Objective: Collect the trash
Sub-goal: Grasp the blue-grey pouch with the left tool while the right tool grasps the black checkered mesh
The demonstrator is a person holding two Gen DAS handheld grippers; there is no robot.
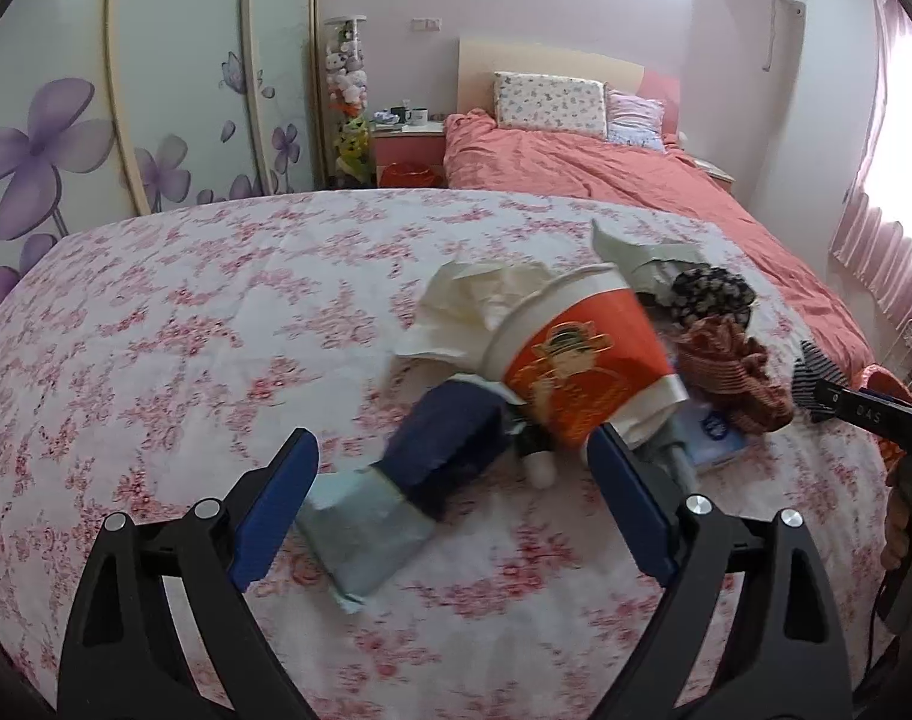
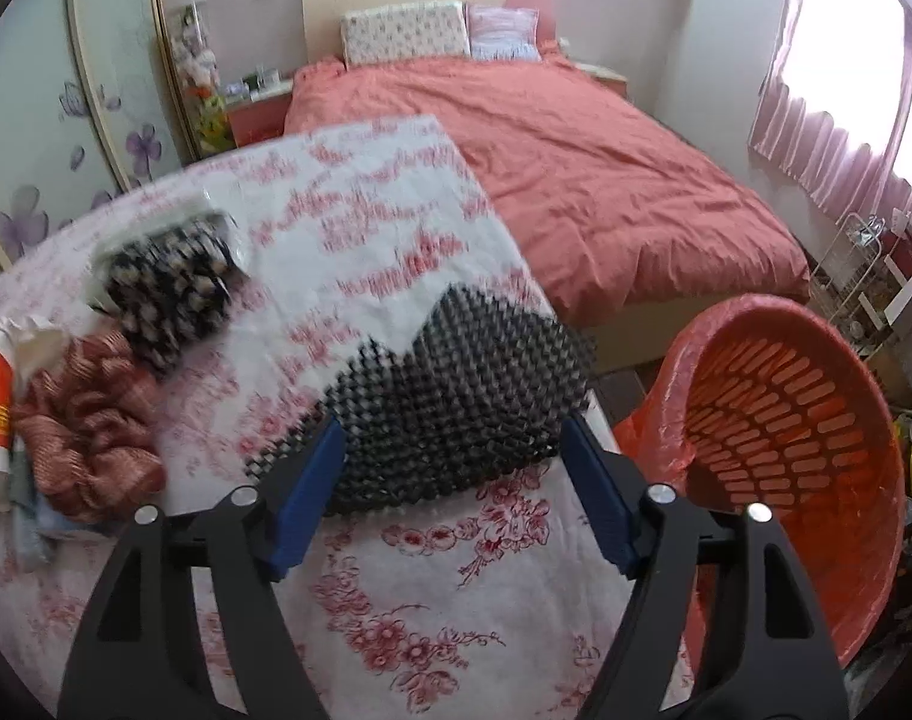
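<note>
- Several bits of trash lie heaped on a floral cloth [image 1: 156, 312]: an orange cup [image 1: 582, 360] on its side at the centre of the left wrist view, with crumpled white paper [image 1: 456, 306] at its mouth.
- Below the cup, a dark blue wrapper [image 1: 450, 450] runs down into a pale grey packet [image 1: 366, 534], lower centre of the frame.
- Right of the cup sit a rust-red knit [image 1: 732, 372] and, above it, a black-and-cream patterned cloth [image 1: 711, 294].
- Left gripper [image 1: 456, 468]: jaws wide apart, holding nothing; the wrapper and packet lie between them, and the right blue finger [image 1: 630, 510] reaches just beside the cup's base.
- Right gripper [image 2: 450, 450]: jaws apart, with a black spiky mat [image 2: 456, 408] between the fingertips at the centre of the right wrist view; whether the pads press on it I cannot tell, as the picture is blurred.
- At lower right of that view stands an orange basket [image 2: 816, 420] lined with a red bag, beside the cloth's edge.
- Beyond, across the upper frame, is a bed [image 2: 576, 168] with a coral cover.
</note>
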